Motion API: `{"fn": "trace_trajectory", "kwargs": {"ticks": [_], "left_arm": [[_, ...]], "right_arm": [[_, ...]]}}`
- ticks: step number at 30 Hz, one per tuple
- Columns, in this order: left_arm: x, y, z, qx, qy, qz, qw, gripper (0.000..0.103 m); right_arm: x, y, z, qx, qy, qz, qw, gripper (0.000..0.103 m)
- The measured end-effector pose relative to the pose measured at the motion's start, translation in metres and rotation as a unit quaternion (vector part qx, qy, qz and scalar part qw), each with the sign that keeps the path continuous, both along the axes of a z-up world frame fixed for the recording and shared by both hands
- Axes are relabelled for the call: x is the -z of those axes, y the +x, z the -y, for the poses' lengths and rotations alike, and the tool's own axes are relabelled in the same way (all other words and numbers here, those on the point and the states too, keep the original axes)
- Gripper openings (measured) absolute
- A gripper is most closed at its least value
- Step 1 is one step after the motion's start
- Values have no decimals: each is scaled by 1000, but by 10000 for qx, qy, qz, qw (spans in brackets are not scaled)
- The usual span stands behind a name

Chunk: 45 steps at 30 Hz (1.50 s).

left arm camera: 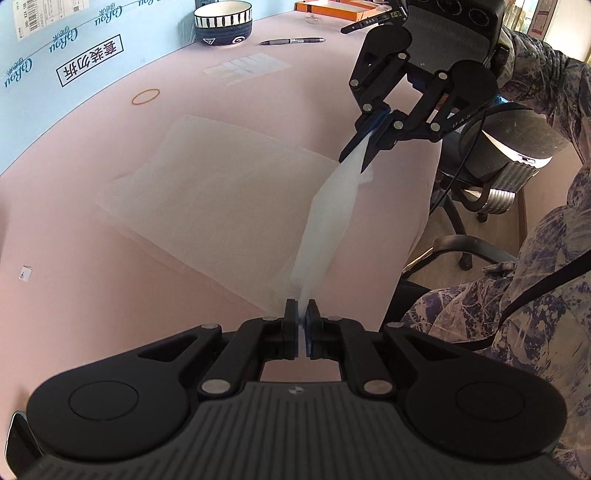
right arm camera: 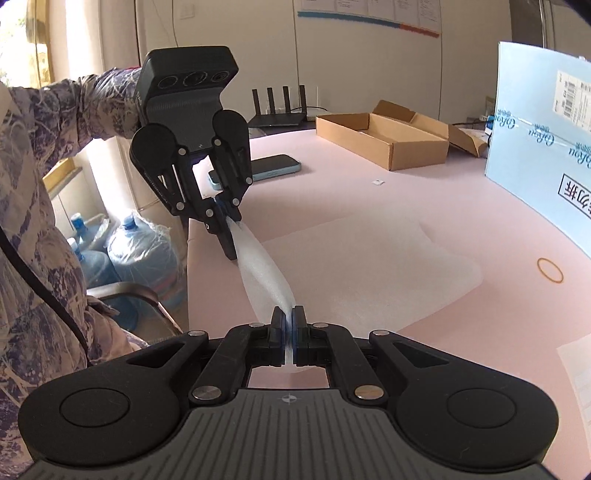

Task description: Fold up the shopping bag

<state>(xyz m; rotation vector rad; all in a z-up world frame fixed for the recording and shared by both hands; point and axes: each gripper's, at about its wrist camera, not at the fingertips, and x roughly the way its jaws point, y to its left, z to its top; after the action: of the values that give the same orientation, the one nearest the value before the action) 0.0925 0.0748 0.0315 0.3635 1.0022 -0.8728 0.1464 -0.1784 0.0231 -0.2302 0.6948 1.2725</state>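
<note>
The shopping bag (left arm camera: 207, 192) is thin, translucent white plastic, lying mostly flat on the pink table (left arm camera: 92, 295). Its near edge is lifted and stretched taut between both grippers. My left gripper (left arm camera: 302, 314) is shut on one end of that edge. My right gripper (left arm camera: 364, 147) is shut on the other end, above the table's right side. In the right wrist view the bag (right arm camera: 369, 273) lies flat to the right, my right gripper (right arm camera: 288, 321) pinches the edge, and my left gripper (right arm camera: 231, 236) holds the far end.
A striped bowl (left arm camera: 223, 22), a pen (left arm camera: 291, 40), a rubber band (left arm camera: 146, 96) and a blue printed board (left arm camera: 55, 74) stand at the back. A cardboard box (right arm camera: 384, 134) and phone (right arm camera: 269, 168) lie on the table. An office chair (left arm camera: 472, 247) stands beside the table edge.
</note>
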Motion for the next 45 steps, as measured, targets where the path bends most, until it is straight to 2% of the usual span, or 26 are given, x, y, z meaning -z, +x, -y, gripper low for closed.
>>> {"fn": "trace_trajectory", "kwargs": {"ticks": [4,7,11,13,15,17,18,21,25,28,30,33,36,39,40,41,42,45], "left_arm": [[1,12,-11,-132,-148,-159,9997,12],[2,22,-24,-323,-261,-217,9989,19],[-3,23,-37,-630,-439,-44,9970,19],[-18,16,-46,-1015,-850,289,9908,19],[-32,8,-54,-1385,-1264,610,9804,20],[-43,0,-55,-1580,-1763,745,9687,20],[-46,-4,-49,-1519,-1874,799,9672,20],[-44,-13,-18,-1231,-1858,1085,9688,26],[-24,-9,19,-966,-1473,1356,9750,26],[-3,-2,34,-881,-1059,1280,9822,26],[8,3,30,-1019,-809,1154,9848,26],[19,9,19,-1310,-687,1044,9835,26],[20,9,12,-1395,-678,1071,9821,26],[21,10,10,-1389,-646,1095,9821,26],[22,10,10,-1382,-642,1099,9822,26],[22,11,9,-1382,-663,1084,9822,26],[22,11,8,-1383,-685,1069,9822,26],[23,12,5,-1426,-770,1011,9816,27]], "right_arm": [[4,18,1,122,61,-297,9995,3],[7,26,4,175,66,-442,9989,9],[12,33,7,190,-15,-565,9982,13],[14,33,8,177,-98,-560,9982,13],[16,34,8,163,-109,-577,9981,14],[17,33,8,181,-117,-543,9983,15],[17,32,7,176,-133,-503,9985,16],[18,30,4,127,-168,-377,9991,19],[18,28,0,90,-229,-267,9993,19],[18,24,0,97,-273,-143,9995,21],[18,20,1,116,-292,-34,9995,26],[16,13,3,222,-462,341,9981,29],[9,5,17,631,-459,718,9944,29],[-5,-9,36,1312,-322,1047,9853,28],[-10,-13,42,1539,-264,1137,9812,28],[-15,-19,45,1676,-146,1169,9788,23],[-19,-25,47,1798,-19,1191,9765,12],[-23,-47,34,1736,261,1148,9777,6]]}}
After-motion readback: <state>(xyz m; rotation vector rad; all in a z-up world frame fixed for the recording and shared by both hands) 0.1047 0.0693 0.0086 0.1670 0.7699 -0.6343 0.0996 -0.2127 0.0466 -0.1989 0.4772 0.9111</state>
